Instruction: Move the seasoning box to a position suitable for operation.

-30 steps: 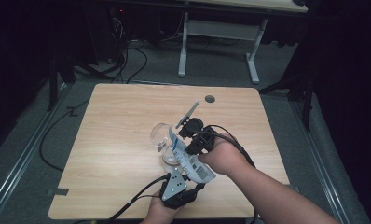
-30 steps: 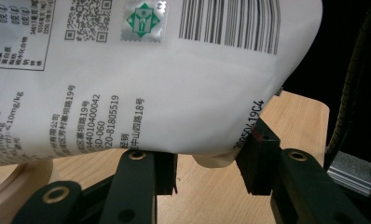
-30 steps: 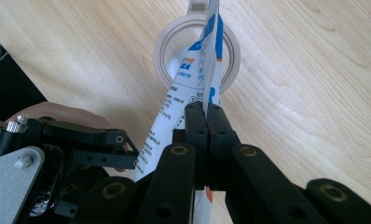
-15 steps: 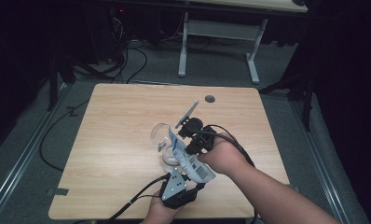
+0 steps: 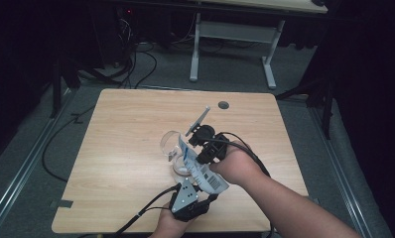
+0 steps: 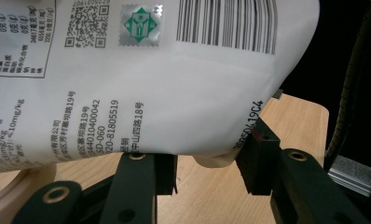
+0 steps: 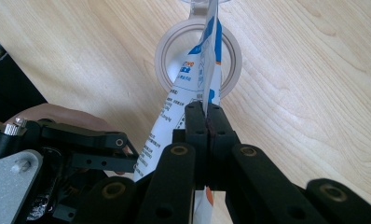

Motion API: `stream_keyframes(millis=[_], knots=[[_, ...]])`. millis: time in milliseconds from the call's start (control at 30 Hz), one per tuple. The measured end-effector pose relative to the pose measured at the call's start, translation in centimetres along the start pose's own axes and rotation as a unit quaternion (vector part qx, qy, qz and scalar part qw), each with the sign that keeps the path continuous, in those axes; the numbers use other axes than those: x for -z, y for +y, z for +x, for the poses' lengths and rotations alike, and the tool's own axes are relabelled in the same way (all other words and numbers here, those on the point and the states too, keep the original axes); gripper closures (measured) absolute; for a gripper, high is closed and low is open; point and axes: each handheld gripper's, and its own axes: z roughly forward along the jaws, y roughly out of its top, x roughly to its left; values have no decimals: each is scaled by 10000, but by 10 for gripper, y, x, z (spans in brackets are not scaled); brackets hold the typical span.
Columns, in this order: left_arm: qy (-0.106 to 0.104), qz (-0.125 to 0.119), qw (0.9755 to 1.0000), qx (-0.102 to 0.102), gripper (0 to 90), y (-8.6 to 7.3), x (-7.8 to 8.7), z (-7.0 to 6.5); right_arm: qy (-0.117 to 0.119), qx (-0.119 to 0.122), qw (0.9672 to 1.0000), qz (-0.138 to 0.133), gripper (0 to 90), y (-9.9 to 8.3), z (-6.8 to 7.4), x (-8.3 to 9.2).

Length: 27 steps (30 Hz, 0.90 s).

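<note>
**White pouch held over the glass cup**

The glass cup [image 5: 173,148] is half hidden behind the white pouch [image 5: 200,166], and its base is hard to make out. The pouch hangs tilted above the cup, top edge toward its mouth. The right tongs [image 7: 206,114] are pressed together, pinching the pouch's thin edge. The left tongs [image 6: 207,163] stand part spread at the pouch's bottom corner; whether they press it I cannot tell. The cup stands on the desk [image 5: 126,124].

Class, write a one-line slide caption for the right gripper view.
Right gripper pinches the edge of a white pouch tipped over a clear container on the wooden table.
</note>
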Motion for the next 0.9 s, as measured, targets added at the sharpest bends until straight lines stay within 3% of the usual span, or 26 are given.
stream_keyframes(millis=[900], knots=[[15,-23,10000,-4,632,1,0,1,9,87,10000,-5,900,2,0,0]])
